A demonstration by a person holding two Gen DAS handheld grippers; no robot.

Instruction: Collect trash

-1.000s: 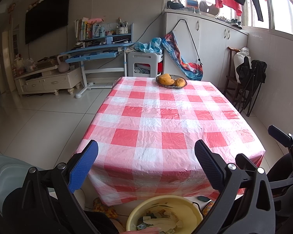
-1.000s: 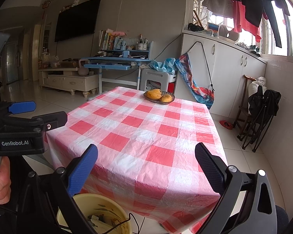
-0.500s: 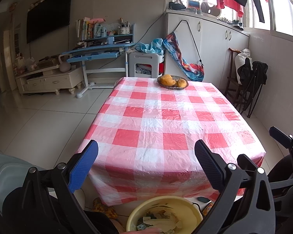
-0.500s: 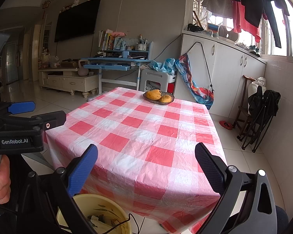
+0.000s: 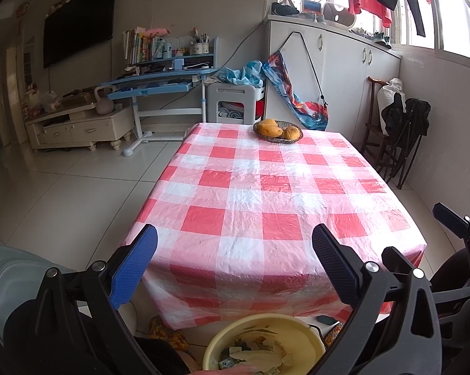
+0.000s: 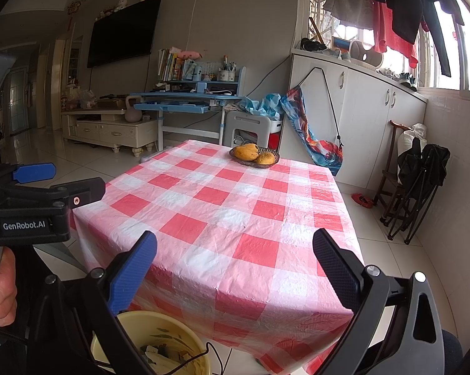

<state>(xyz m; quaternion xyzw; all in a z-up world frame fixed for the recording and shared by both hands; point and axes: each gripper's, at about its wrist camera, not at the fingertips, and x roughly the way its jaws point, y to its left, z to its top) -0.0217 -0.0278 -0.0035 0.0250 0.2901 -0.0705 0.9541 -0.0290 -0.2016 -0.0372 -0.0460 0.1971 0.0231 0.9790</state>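
Nearest, a yellow basin (image 5: 263, 340) holding paper scraps and wrappers (image 5: 253, 357) sits low, in front of the worktop's near edge. Above it the left claw (image 5: 235, 262) and the right claw (image 6: 235, 265) each stand spread wide, holding nothing. Beyond them lies the worktop (image 5: 266, 193) under its red-and-white checked cloth. At its far end a woven basket (image 5: 278, 131) carries mangoes (image 5: 269, 127).

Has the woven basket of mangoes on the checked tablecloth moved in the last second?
No. The woven basket of mangoes still sits at the far end of the red-and-white checked tablecloth, on the same squares; only the camera drifted slightly.
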